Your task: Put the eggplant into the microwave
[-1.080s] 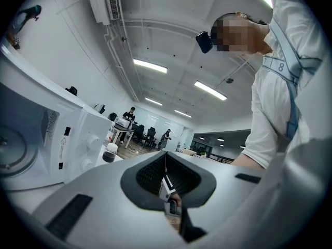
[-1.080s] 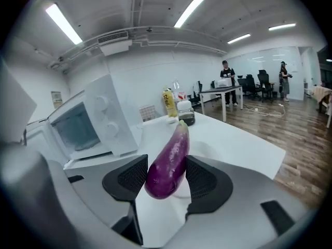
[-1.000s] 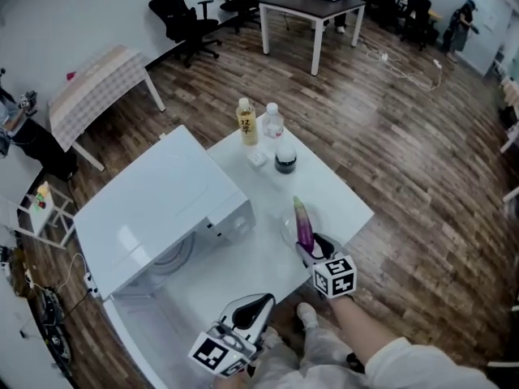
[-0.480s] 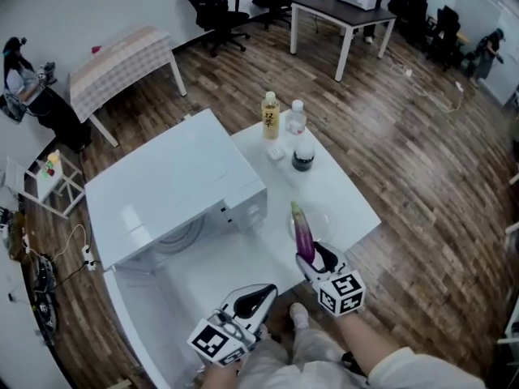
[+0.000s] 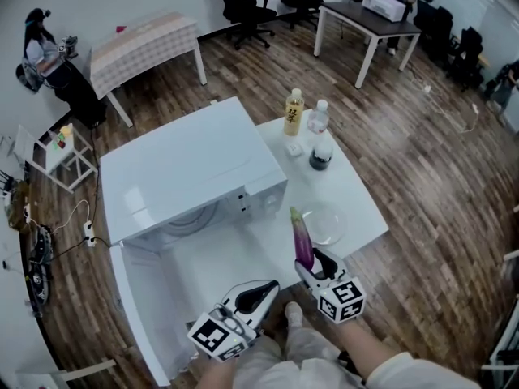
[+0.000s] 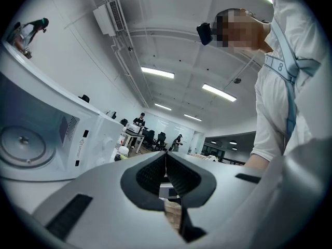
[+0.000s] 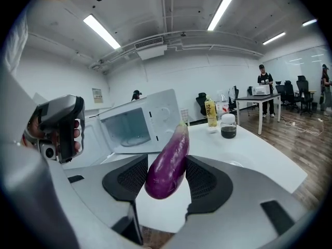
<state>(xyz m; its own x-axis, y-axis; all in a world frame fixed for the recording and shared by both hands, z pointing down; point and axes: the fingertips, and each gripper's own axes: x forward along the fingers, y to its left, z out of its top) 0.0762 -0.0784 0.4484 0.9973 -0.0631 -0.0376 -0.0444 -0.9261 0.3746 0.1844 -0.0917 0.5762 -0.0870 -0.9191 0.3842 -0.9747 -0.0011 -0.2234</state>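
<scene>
A purple eggplant sticks up out of my right gripper, which is shut on its lower end, above the white table just left of a clear plate. In the right gripper view the eggplant sits clamped between the two dark pads of the right gripper. The white microwave stands to the left with its door swung open. Its cavity and glass turntable face me. My left gripper hovers at the table's near edge, and the left gripper has its jaws shut on nothing.
A clear glass plate lies right of the eggplant. Behind it stand a dark jar, a yellow-labelled bottle and a white-capped bottle. The table's right edge drops to wooden floor. Other tables, chairs and people are farther off.
My right gripper has lifted the eggplant off the clear plate and carried it left, toward the open microwave's front. The left gripper has stayed about where it was.
</scene>
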